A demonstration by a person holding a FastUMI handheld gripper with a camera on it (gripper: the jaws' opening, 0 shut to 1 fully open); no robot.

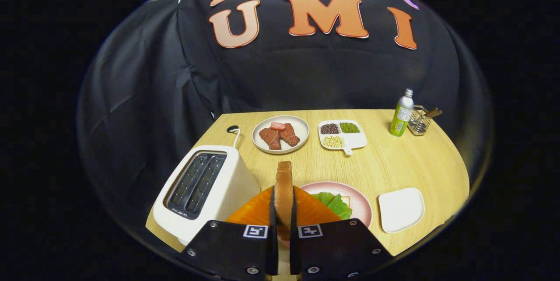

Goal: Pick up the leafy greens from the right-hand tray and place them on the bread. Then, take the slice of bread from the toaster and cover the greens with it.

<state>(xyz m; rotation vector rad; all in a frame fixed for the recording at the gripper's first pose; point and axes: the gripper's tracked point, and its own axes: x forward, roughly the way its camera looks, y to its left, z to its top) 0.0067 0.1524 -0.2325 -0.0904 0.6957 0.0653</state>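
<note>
My gripper [283, 211] is shut on a slice of bread [284, 184] that stands on edge between the orange fingers [256, 211], its crust pointing away from me. Just ahead and below lies a pink plate [361, 204] with leafy greens [334, 204] on it; a corner of another bread slice [345, 200] peeks from under the greens. The white toaster [203, 187] stands to the left of the fingers, both of its slots dark and without bread. To the right of the plate lies a white square tray [401, 208] with nothing on it.
Farther back on the wooden table [393, 163] stand a white plate of meat pieces [280, 134], a divided dish of beans [341, 133], a green bottle [401, 114] and a wire holder [421, 121]. The toaster's cord [234, 132] runs to the rear.
</note>
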